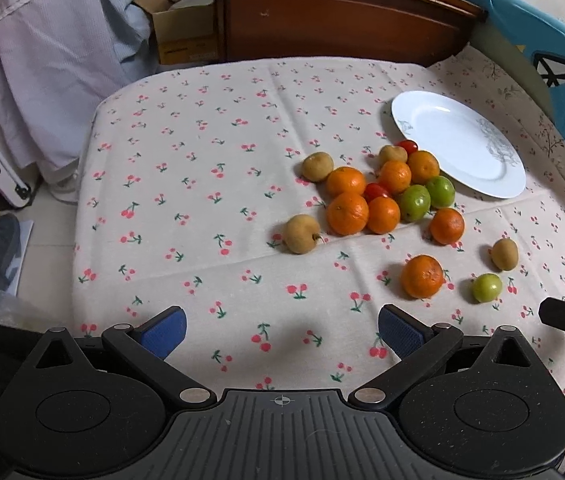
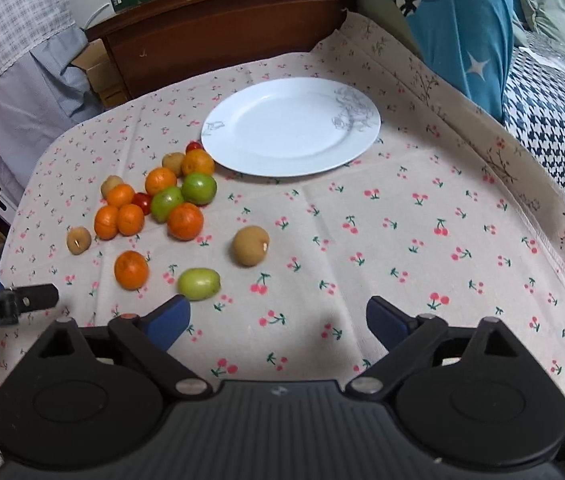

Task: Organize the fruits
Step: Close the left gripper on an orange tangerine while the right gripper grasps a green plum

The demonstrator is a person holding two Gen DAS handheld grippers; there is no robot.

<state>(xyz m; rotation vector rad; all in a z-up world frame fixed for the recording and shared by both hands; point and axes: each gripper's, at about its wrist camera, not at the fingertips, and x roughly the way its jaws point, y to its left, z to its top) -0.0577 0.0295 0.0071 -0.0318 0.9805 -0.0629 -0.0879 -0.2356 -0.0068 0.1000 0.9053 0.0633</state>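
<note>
A pile of fruit lies on the cherry-print cloth: several oranges (image 1: 347, 213) (image 2: 185, 221), green fruits (image 1: 414, 202) (image 2: 198, 188), brown fruits (image 1: 301, 234) (image 2: 250, 245) and small red tomatoes (image 1: 376, 191) (image 2: 142, 201). A lone orange (image 1: 421, 276) (image 2: 131, 269) and a lone green fruit (image 1: 486, 287) (image 2: 198, 283) lie nearer to me. An empty white plate (image 1: 456, 142) (image 2: 290, 126) sits behind the pile. My left gripper (image 1: 282, 330) is open and empty, left of the fruit. My right gripper (image 2: 278, 318) is open and empty, just right of the lone green fruit.
A dark wooden headboard (image 1: 338, 12) (image 2: 218, 20) stands behind the table. Blue bedding (image 2: 462, 20) and a houndstooth cloth (image 2: 554, 128) lie at the right. Grey fabric (image 1: 54, 64) and a cardboard box (image 1: 182, 28) are at the left, with clutter on the floor.
</note>
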